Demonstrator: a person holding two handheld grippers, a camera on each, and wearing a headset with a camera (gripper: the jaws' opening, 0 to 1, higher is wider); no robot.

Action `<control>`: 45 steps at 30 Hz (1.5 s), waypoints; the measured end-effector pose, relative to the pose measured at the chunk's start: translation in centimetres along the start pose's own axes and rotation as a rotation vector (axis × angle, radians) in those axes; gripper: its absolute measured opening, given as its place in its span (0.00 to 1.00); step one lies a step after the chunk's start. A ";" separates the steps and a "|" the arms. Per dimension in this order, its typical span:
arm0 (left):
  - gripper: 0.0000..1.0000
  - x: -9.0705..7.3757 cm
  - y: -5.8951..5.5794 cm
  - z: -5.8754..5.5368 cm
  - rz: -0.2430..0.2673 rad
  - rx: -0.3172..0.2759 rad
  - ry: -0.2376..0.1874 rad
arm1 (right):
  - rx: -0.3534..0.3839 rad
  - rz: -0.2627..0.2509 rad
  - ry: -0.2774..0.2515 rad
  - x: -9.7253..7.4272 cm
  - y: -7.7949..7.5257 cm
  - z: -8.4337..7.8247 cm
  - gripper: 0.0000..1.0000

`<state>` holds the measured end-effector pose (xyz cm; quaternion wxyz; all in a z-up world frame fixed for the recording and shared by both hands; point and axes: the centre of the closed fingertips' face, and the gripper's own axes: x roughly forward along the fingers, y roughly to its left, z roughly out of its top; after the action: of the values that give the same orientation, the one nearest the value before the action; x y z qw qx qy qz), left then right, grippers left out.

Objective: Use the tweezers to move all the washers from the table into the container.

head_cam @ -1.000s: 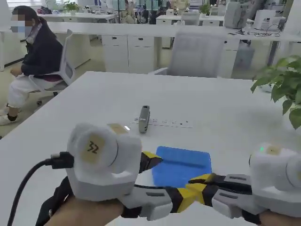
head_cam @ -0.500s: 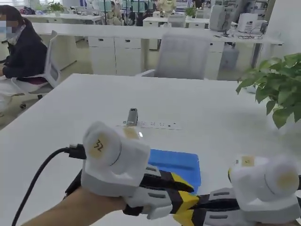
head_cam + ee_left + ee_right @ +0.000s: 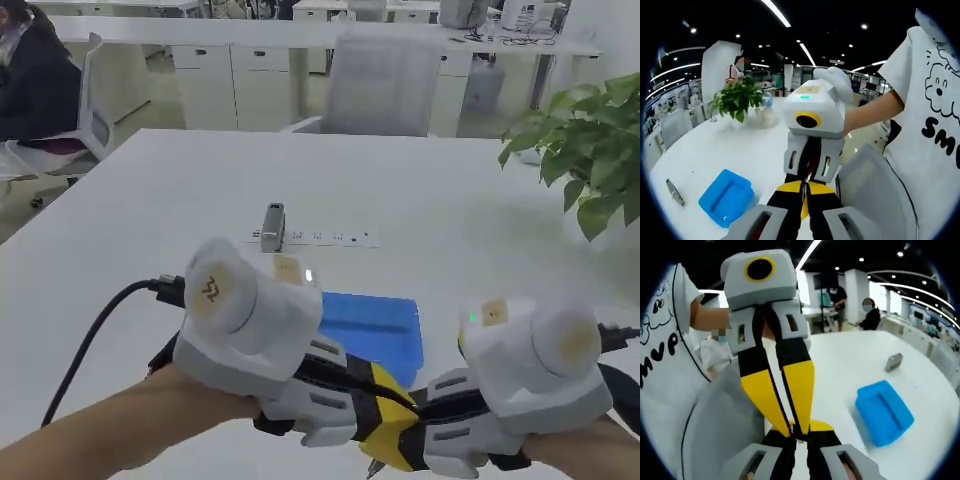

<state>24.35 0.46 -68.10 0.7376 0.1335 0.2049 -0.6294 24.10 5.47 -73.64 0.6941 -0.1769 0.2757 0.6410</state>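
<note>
Preparation looks to be the step in hand: no washer can be made out anywhere, and no tweezers are plainly gripped.

In the head view, the shallow blue plastic container (image 3: 370, 325) sits on the white tabletop (image 3: 180, 200). The left gripper (image 3: 395, 420) and the right gripper (image 3: 420, 415) hang just on the near side of it, tip to tip. A thin dark point pokes out below the joined tips, too small to tell whether it is the tweezers. Beyond the container lie a white power strip (image 3: 320, 238) and a small grey block (image 3: 272, 226).

In the left gripper view, the left gripper (image 3: 805, 194) meets the right gripper (image 3: 806, 183) head-on, with the container (image 3: 726, 197) off to one side and apart from both. Each pair of black-and-yellow fingers (image 3: 790, 189) looks closed, with nothing visible between them.

In the right gripper view, the left gripper (image 3: 793, 427) narrows to a point against the right gripper (image 3: 799, 434). Its yellow fingers (image 3: 802, 385) are pressed nearly together. The container (image 3: 884, 412) lies well clear of them.

My guess is that the next move calls for a secure, aligned hold on the tweezers. After that comes finding a washer near the container.
</note>
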 end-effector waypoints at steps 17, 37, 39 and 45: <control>0.00 2.3 4.4 -7.2 0.080 0.157 0.233 | 0.049 -0.129 0.156 3.7 -6.1 -6.0 0.07; 0.00 2.0 7.3 -15.0 0.082 0.215 0.460 | 0.378 -0.456 -0.005 -0.9 -4.3 -9.2 0.42; 0.00 2.2 7.3 -15.4 0.086 0.219 0.467 | 0.437 -0.483 -0.032 -1.9 -3.6 -9.4 0.47; 0.00 2.4 7.7 -16.7 0.095 0.223 0.503 | 0.534 -0.554 -0.120 -4.8 -1.6 -8.5 0.47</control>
<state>29.93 7.31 -84.40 0.6730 0.3754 0.3047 -0.5598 24.19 -3.62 -77.59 0.8774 -0.0201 0.3335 0.3443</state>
